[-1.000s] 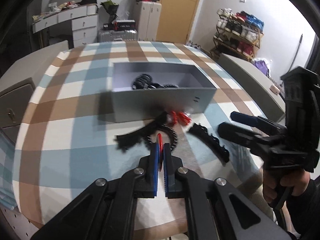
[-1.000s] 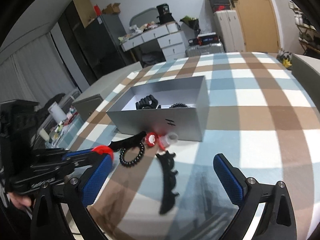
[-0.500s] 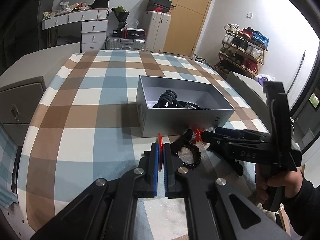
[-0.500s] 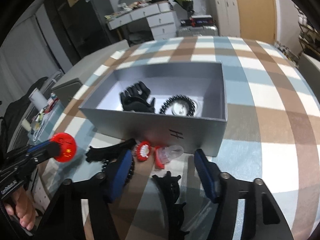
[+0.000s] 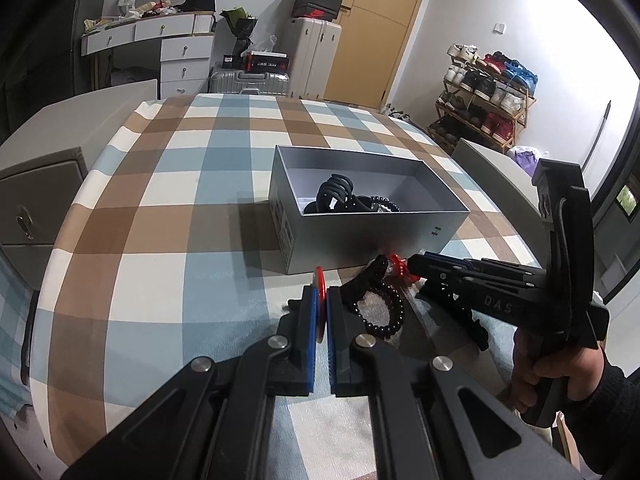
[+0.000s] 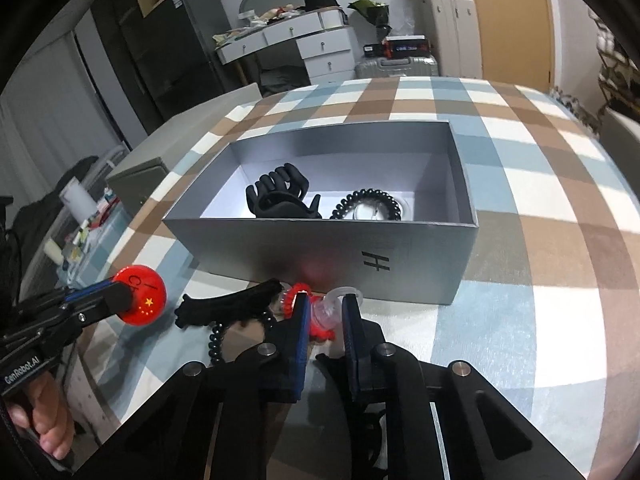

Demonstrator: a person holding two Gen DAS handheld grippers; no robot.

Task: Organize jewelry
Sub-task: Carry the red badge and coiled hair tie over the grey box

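A grey open box (image 6: pixel 320 248) (image 5: pixel 372 236) on the checked tablecloth holds a black claw clip (image 6: pixel 282 196) and a black bead bracelet (image 6: pixel 370 204). My left gripper (image 5: pixel 322 304) is shut on a flat red round badge (image 6: pixel 140 296), held edge-on above the cloth. My right gripper (image 6: pixel 324 312) stands at the box's near wall, its jaws closed around a red and clear hair clip (image 6: pixel 326 314). A black long clip (image 6: pixel 228 306) and a black coil bracelet (image 5: pixel 380 312) lie beside it. Another black clip (image 5: pixel 460 316) is partly hidden under the right gripper.
The round table's edge runs close on the left (image 5: pixel 44 320). A grey cabinet (image 5: pixel 36 200) stands left of the table and a shoe rack (image 5: pixel 484 96) at the far right. A white dresser (image 6: pixel 296 40) and suitcases (image 5: pixel 316 60) stand behind.
My right gripper has moved in to the box's near wall and closed from wide open onto the red and clear clip. The left gripper has drawn back with the badge.
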